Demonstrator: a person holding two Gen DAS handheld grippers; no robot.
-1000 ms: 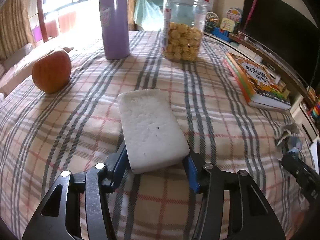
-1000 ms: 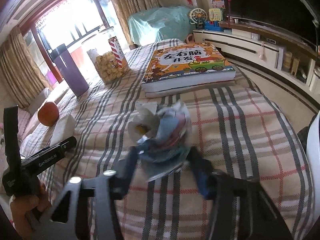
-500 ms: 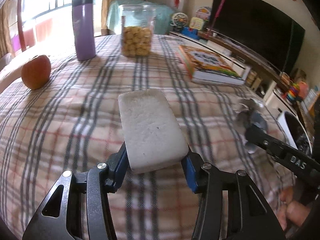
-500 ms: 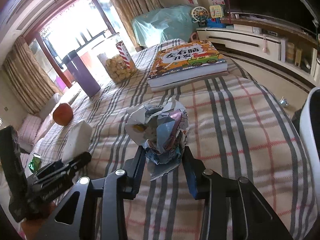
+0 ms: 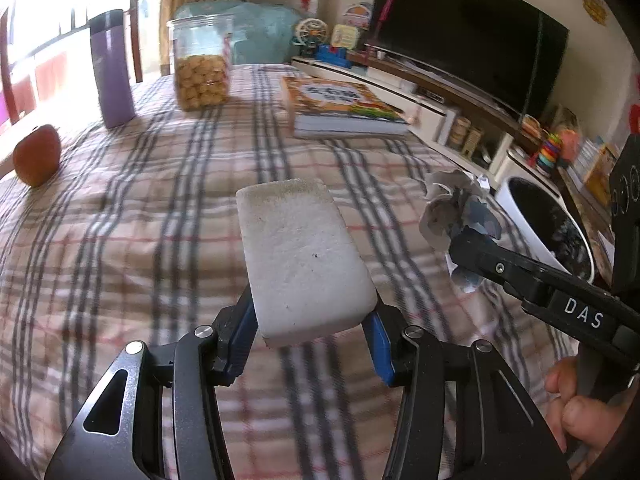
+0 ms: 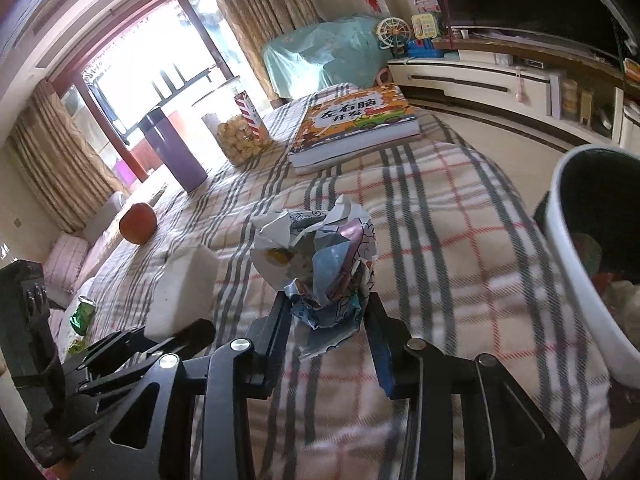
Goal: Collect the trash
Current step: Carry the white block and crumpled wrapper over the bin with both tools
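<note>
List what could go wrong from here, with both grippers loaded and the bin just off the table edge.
1. The white foam block is pinched only at its near end by the left gripper; most of it sticks out forward, so it may pivot or slip.
2. The crumpled printed paper ball in the right gripper has loose flaps hanging; it could squirm free short of the white round trash bin.
3. Both grippers sit close together, so they might collide nearing the bin.
</note>
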